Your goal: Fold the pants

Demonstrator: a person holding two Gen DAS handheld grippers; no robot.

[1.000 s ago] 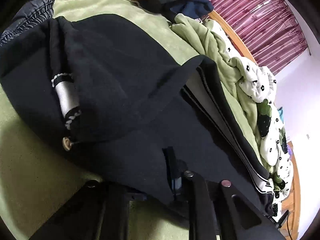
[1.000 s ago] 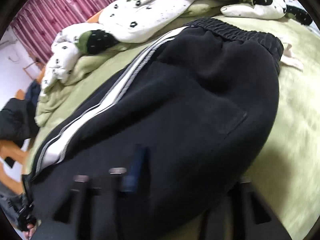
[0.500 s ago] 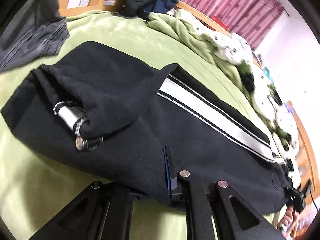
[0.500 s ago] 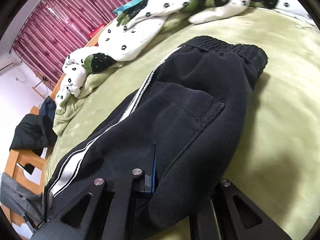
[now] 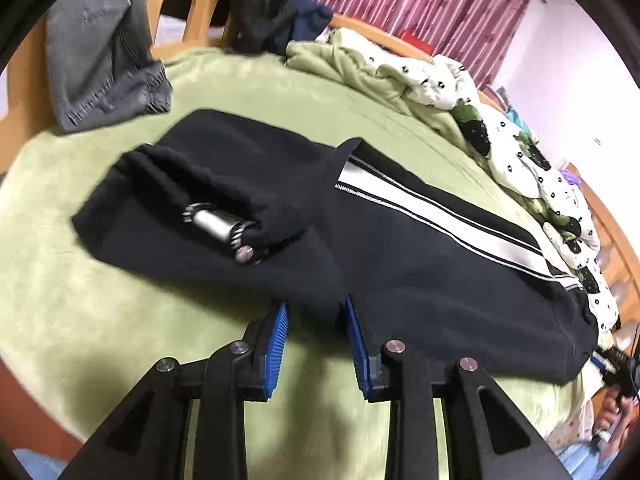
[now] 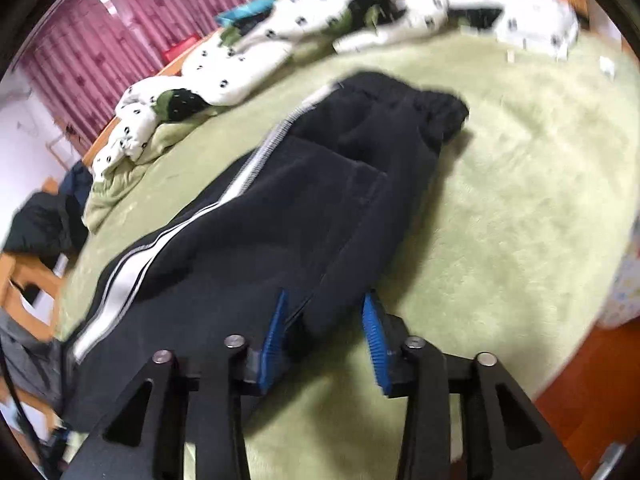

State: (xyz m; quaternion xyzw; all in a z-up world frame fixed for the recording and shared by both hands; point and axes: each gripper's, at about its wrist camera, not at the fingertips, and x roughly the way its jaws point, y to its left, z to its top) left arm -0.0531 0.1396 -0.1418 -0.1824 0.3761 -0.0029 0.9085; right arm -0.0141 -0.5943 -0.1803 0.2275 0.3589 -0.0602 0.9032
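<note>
Letting go of the near edge of the pants

Opening jaws on the left gripper [image 5: 316, 320] and right gripper [image 6: 326, 318] straddle the hem unpressed; the black pants [image 5: 400, 264] lie folded lengthwise on the green blanket [image 5: 120, 320], looking thick, limp and fairly heavy, best pinched at cuffs or waistband [image 6: 436, 108].

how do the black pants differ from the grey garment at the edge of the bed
The black pants lie stretched long across the green blanket; the grey garment hangs bunched over the bed's edge. The black pants carry a white side stripe; no stripe shows on the grey garment. The black pants' near edge sits between the opening jaws of the left gripper; the grey garment is far from both grippers. Both are soft fabric.
</note>
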